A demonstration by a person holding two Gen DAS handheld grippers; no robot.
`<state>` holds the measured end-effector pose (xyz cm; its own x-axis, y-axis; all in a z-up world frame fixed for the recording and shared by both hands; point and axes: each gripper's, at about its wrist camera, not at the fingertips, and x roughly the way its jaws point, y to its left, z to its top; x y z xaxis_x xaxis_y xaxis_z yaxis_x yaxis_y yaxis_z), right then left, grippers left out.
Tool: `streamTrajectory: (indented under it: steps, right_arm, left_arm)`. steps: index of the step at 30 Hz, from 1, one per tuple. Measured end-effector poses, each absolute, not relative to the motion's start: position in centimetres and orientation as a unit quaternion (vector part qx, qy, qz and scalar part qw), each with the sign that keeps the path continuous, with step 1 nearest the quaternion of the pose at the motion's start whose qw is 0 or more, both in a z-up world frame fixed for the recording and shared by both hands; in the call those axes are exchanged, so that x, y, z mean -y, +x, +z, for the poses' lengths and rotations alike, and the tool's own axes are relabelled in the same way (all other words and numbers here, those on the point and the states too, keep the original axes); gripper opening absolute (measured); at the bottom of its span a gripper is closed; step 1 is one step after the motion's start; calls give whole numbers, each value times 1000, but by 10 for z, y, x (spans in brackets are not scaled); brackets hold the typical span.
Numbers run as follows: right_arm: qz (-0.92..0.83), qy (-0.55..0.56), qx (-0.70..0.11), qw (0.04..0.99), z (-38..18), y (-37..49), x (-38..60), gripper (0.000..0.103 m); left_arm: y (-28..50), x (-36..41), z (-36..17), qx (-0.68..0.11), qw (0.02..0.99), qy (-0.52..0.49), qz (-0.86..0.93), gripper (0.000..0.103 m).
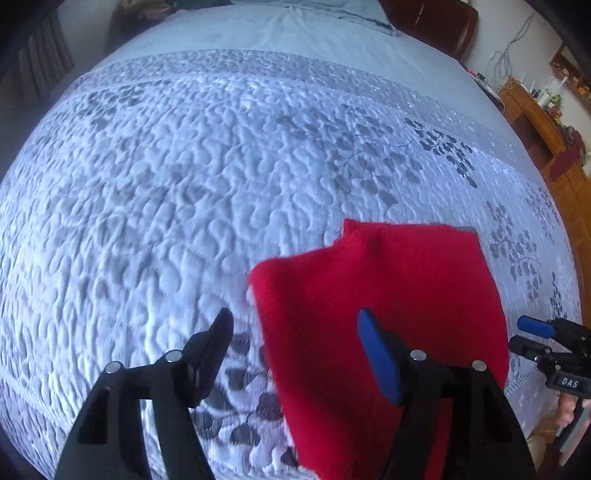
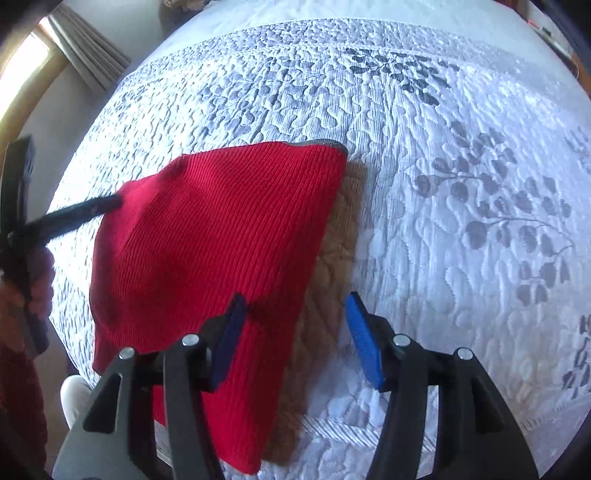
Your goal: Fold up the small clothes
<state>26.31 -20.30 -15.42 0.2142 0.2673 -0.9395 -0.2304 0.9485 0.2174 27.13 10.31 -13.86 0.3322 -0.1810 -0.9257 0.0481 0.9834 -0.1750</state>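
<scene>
A small red knit garment point(image 1: 384, 314) lies folded flat on the quilted bed near its front edge; it also shows in the right wrist view point(image 2: 221, 251), with a grey hem at its far edge. My left gripper point(image 1: 295, 328) is open, its right finger over the garment's left part, its left finger over the quilt. My right gripper point(image 2: 295, 314) is open over the garment's right edge, left finger above the cloth, right finger above the quilt. The right gripper shows at the far right of the left wrist view point(image 1: 532, 336); the left gripper shows at the left of the right wrist view point(image 2: 74, 212).
The bed carries a white quilt with grey leaf prints point(image 1: 258, 166). A dark headboard point(image 1: 436, 26) stands at the far end. A wooden cabinet point(image 1: 535, 122) with small items stands to the right. A curtain and window point(image 2: 74, 48) are at the left.
</scene>
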Motion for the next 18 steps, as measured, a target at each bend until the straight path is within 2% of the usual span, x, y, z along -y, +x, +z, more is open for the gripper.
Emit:
streamTrajectory:
  steps: [4,8,13,18]
  right_arm:
    - [140,-8,-599,788,-145,256,198,57]
    - [135,-9,-592,795,-141,251,191,61]
    - [130,-17,-604,786,-156,253,179,64]
    - [125,-22,-603,788,-168,256,177,70]
  left_arm:
    - [247,-115,-147,-596,790,-118,-82,73]
    - [239,-97,-161,-619,771,-108,-99,77]
    - [244,-84,-179,-626,767,-102,-99,91]
    - [246,-60,-179,-617,774,-86,-116,89]
